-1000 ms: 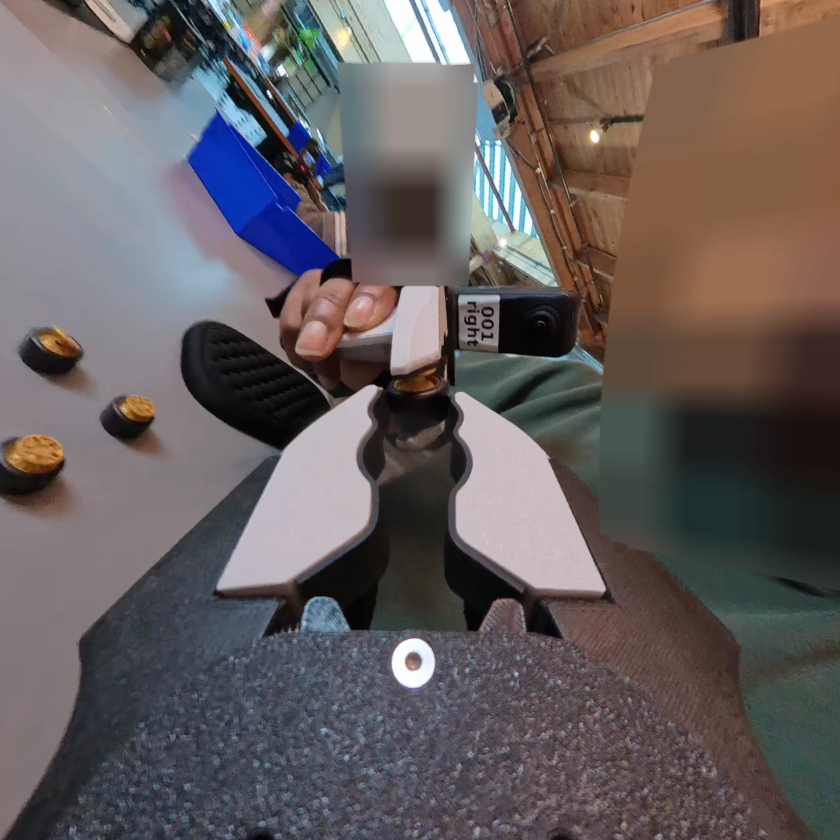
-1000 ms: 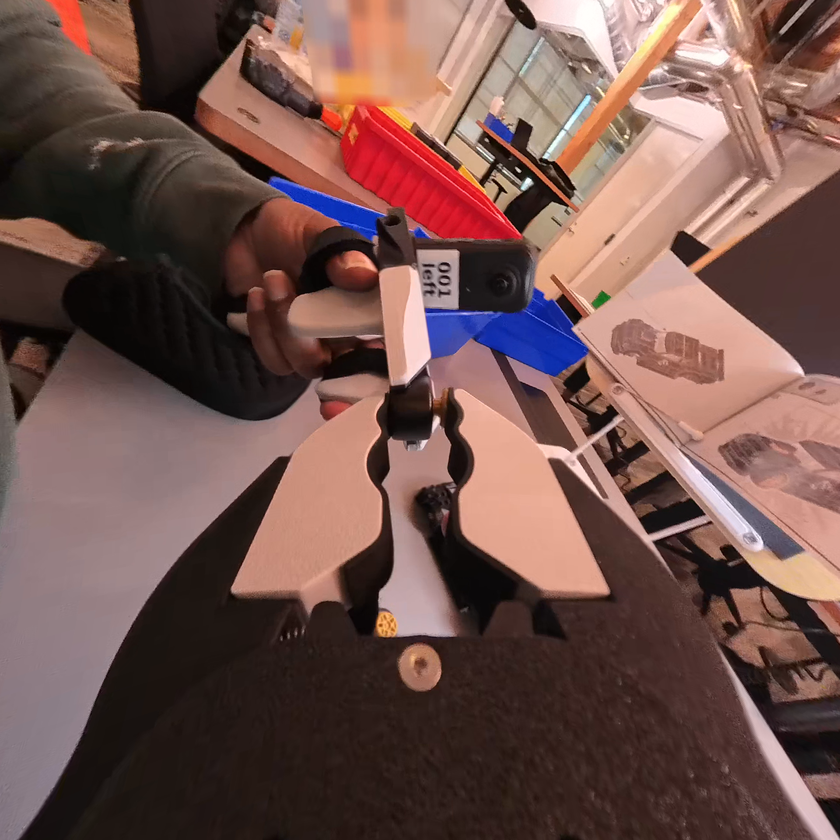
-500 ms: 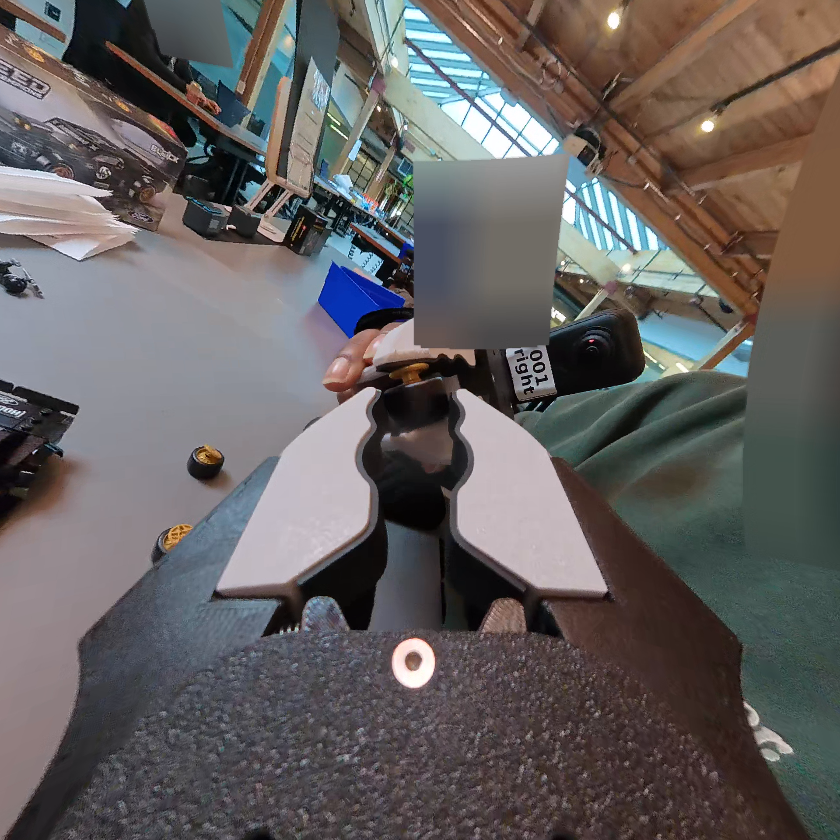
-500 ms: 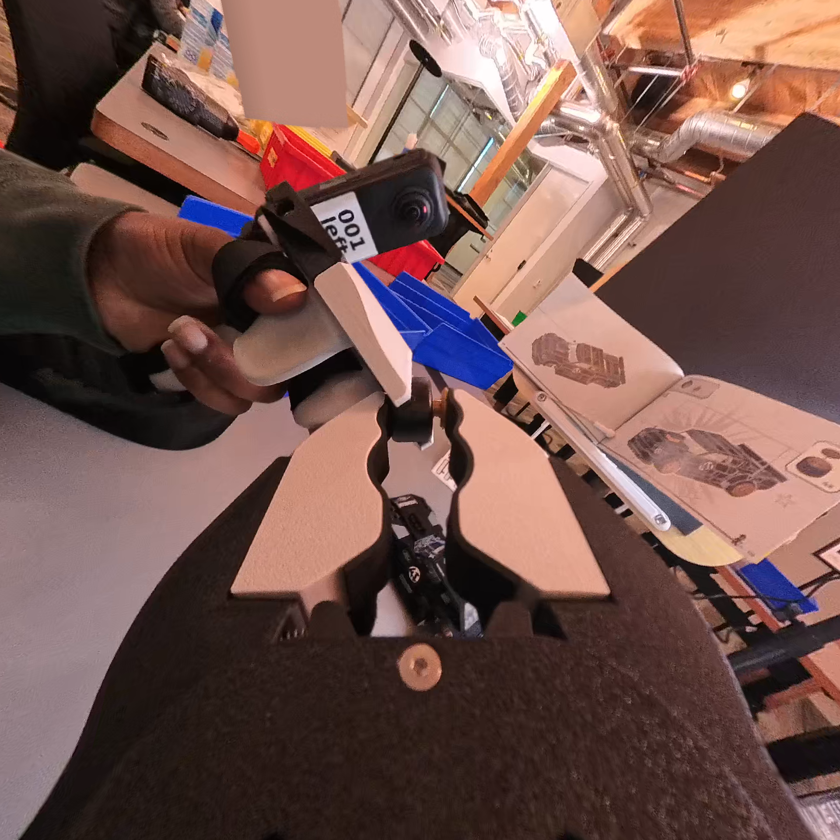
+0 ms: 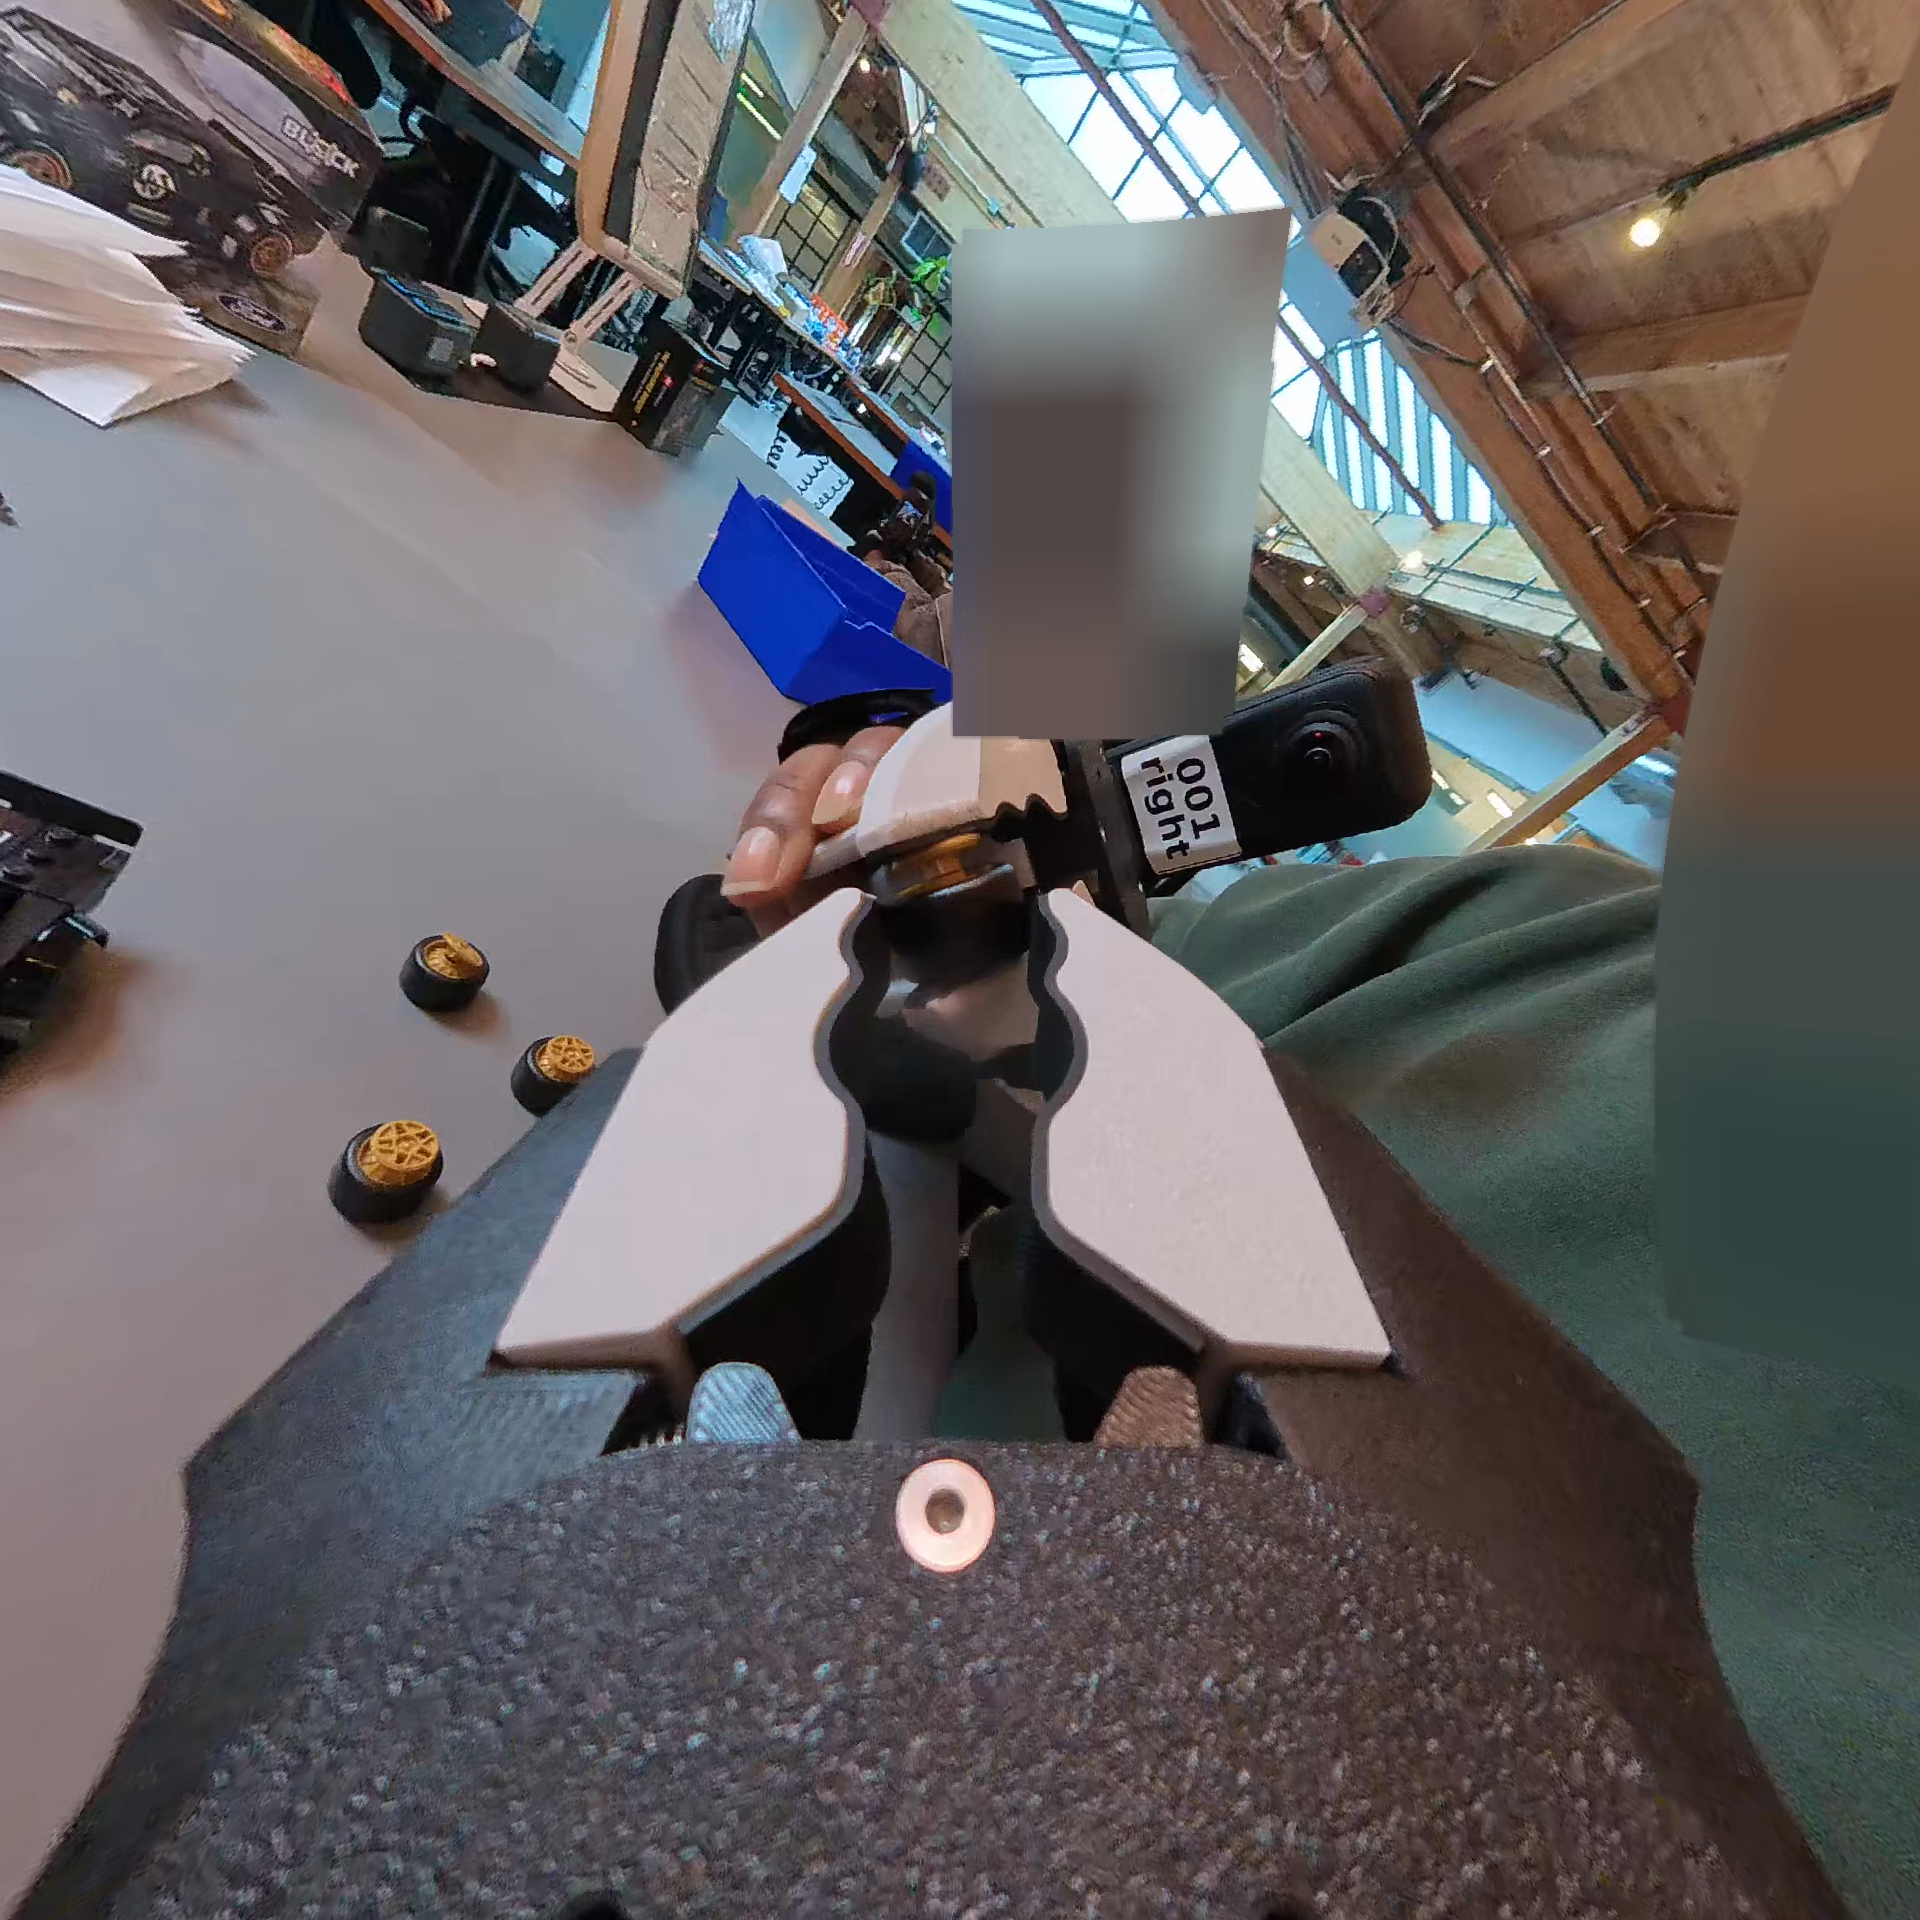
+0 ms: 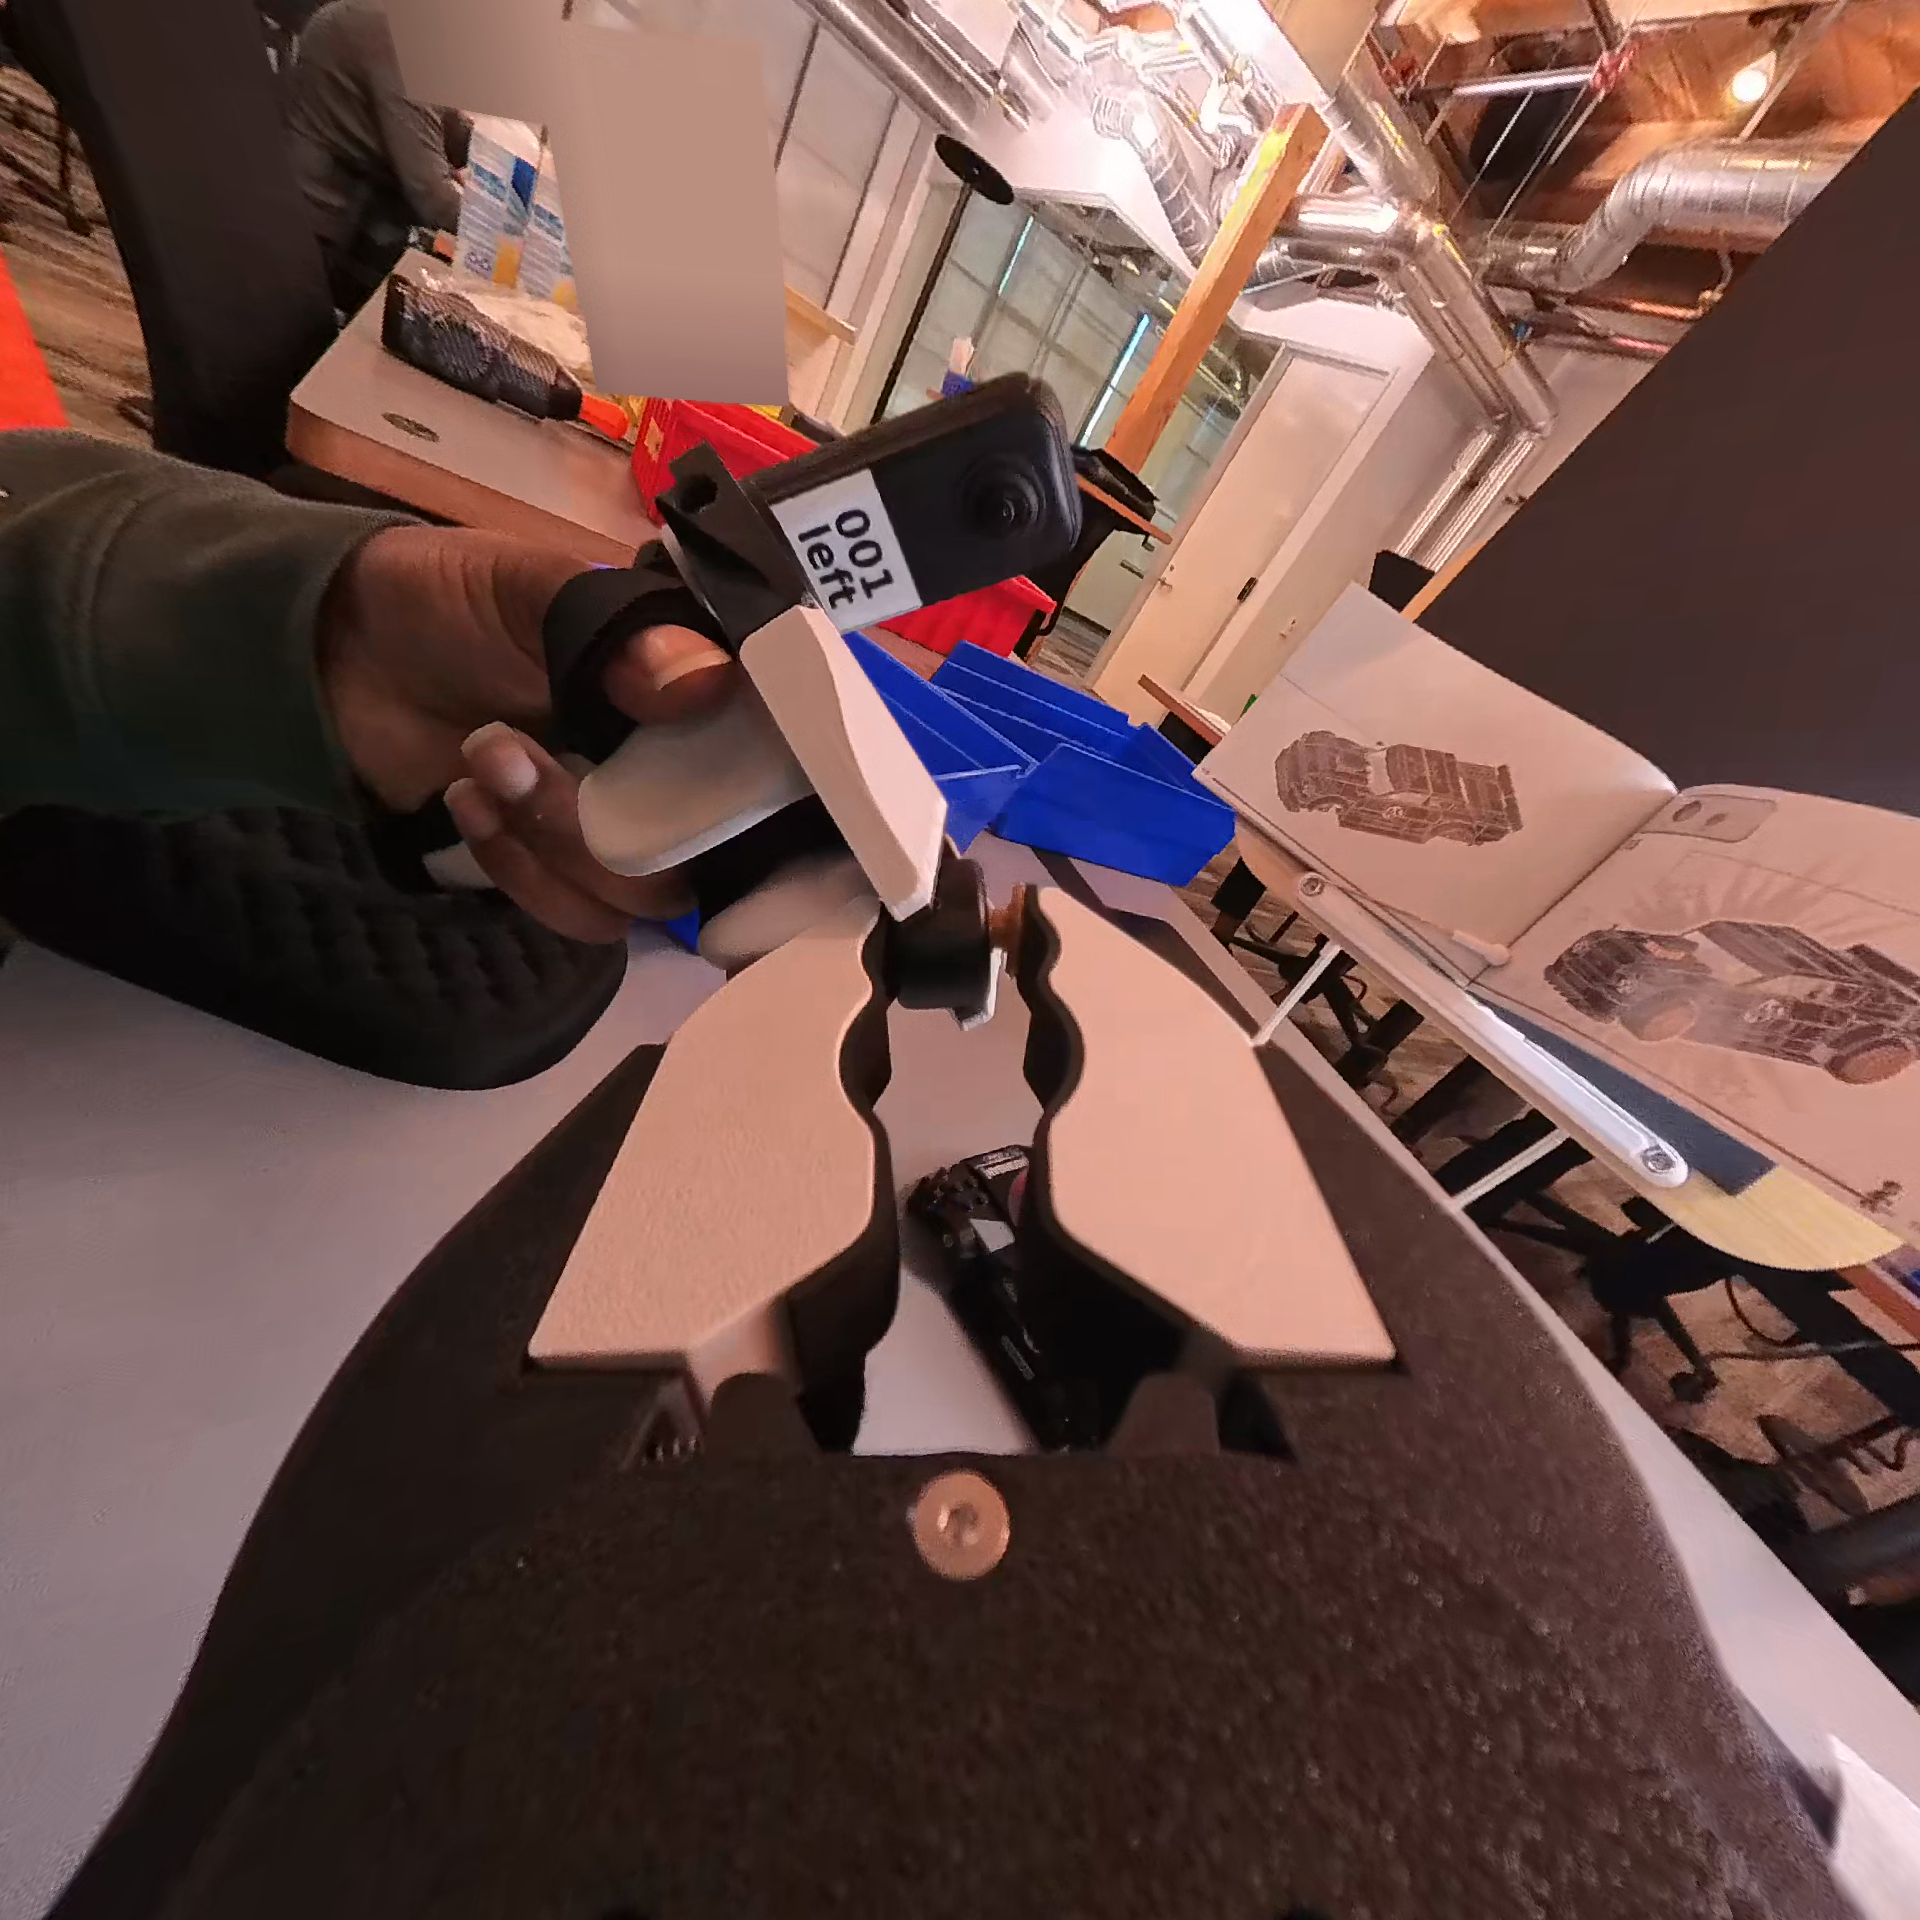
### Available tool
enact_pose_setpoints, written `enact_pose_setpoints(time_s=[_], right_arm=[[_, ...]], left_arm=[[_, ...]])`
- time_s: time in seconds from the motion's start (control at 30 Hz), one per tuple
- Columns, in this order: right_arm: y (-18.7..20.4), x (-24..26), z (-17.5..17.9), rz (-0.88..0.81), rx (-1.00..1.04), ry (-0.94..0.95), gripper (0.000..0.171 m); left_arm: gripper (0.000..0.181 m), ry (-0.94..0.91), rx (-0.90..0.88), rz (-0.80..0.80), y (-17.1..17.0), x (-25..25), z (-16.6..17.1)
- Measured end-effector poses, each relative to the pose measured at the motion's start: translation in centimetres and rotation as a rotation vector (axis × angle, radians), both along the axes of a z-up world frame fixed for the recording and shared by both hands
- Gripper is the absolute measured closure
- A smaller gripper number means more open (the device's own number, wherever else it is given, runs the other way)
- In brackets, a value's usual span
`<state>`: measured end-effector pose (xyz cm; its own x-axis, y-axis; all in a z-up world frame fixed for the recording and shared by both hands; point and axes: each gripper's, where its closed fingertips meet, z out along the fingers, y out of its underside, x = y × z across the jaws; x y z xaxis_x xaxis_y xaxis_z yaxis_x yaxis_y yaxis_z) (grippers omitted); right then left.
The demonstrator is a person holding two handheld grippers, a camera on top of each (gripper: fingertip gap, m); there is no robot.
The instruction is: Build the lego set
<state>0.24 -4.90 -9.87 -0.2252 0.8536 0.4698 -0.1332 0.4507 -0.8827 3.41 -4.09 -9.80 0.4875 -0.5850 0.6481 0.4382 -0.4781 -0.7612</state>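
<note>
A small wheel (image 5: 938, 860) with a black tyre and gold rim is held in the air between both grippers. My left gripper (image 5: 951, 914) is shut on its black tyre. My right gripper (image 6: 951, 925) is shut on the same wheel (image 6: 935, 961) from the opposite side, with the gold hub against its right finger. Each view shows the other gripper's white fingers (image 6: 852, 769) meeting at the wheel. The black lego car (image 6: 997, 1278) lies on the table below, seen between my right fingers, and at the left edge of the left wrist view (image 5: 42, 883).
Three loose gold-rimmed wheels (image 5: 445, 966) (image 5: 554, 1070) (image 5: 387, 1169) lie on the grey table (image 5: 364, 675). A blue bin (image 5: 810, 613), the set's box (image 5: 177, 156) and white paper bags (image 5: 94, 322) sit farther back. An open instruction booklet (image 6: 1558, 935) stands at the right. Both grippers' tips are close together, under 4 cm apart.
Both grippers have stayed shut on the wheel and turned together in the air. The left wrist view has swung, so the table and three loose wheels show again at the left.
</note>
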Motion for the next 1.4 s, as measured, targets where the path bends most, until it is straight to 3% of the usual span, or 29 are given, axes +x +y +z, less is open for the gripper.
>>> enact_pose_setpoints(time_s=[0.33, 0.5, 0.63, 0.87, 1.4], right_arm=[[-0.1, -0.6, 0.0, -0.007, 0.021, -0.042, 0.149], [1.2, -2.4, -1.0, 0.066, -0.380, -0.287, 0.148], [1.5, -2.8, -1.6, 0.136, -0.538, -0.402, 0.147], [1.1, -2.3, -1.2, 0.256, -0.578, -0.432, 0.129], [1.8, -2.5, -0.9, 0.281, -0.606, -0.450, 0.132]], left_arm=[[0.154, -0.134, 0.006, -0.041, -0.2, -0.5, 0.1], [0.154, -0.440, -0.119, -0.036, 1.5, -2.4, -0.2], [0.154, -0.558, -0.153, -0.047, 2.1, -3.1, -0.5], [0.155, -0.655, -0.172, -0.052, 2.5, -3.4, -0.1], [0.154, -0.729, -0.170, -0.023, 3.1, -3.7, 0.4]])
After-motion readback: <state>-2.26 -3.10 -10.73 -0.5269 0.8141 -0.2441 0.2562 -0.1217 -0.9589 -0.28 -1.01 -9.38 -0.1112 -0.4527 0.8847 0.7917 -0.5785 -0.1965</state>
